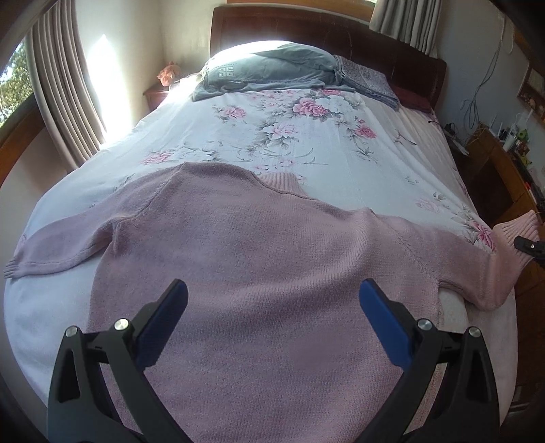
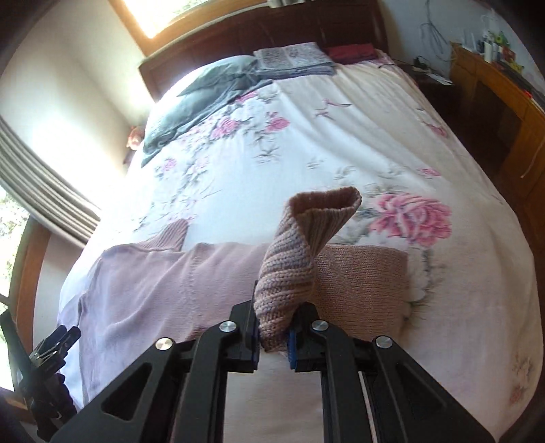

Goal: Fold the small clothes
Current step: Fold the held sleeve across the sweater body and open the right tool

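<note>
Pink sweater [image 1: 259, 238] — spread flat on the bed [image 1: 306, 136], sleeves out sideways. Right cuff [image 2: 306, 245] is pinched by the right gripper [image 2: 272, 335]; left gripper [image 1: 272, 300] is held agape over the sweater's body.

the sweater [image 1: 259, 259] lies spread across the near end of the bed [image 1: 306, 143]; folded clothes [image 1: 272, 70] sit at the headboard [image 1: 306, 30] end.

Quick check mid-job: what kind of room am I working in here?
Almost certainly a home bedroom. The pink sweater lies on a bed with a floral bedspread and a dark wooden headboard, there is a curtained window alongside, and a cluttered wooden dresser stands by the bed.
</note>
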The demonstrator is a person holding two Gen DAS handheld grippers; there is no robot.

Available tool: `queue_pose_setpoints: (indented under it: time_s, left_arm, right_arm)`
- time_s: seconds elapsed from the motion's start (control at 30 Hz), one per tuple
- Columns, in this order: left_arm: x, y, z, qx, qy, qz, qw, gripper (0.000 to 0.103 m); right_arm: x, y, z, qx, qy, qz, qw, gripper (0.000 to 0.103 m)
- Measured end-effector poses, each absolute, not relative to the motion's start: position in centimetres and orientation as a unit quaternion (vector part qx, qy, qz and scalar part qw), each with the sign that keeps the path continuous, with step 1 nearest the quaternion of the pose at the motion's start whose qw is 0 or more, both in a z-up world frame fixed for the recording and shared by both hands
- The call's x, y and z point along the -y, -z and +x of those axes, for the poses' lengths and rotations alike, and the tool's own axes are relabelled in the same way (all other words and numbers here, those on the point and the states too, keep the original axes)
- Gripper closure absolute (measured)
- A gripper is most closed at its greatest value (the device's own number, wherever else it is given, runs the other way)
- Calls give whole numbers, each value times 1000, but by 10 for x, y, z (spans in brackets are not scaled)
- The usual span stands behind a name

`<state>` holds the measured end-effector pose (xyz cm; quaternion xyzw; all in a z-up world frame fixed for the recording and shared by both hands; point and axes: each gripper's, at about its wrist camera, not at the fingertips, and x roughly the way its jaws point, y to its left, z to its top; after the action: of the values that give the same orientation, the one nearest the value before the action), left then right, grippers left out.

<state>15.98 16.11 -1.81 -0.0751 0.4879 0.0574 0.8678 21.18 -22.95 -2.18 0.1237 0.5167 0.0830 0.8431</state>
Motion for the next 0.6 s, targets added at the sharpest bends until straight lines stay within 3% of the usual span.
queue_pose_setpoints:
  time_s: [0.37, 0.5, 0.6]
  left_arm:
    - [-210, 29, 151, -495, -55, -94, 862, 3]
    - [-206, 34, 156, -501, -45, -96, 859, 3]
    - [-194, 36, 161, -505, -31, -96, 857, 3]
  right_arm:
    - [70, 77, 234, -570, -132, 81, 807, 90]
    - [57, 105, 235, -596, -160, 87, 782, 75]
    - [62, 102, 220, -591, -205, 116, 772, 69]
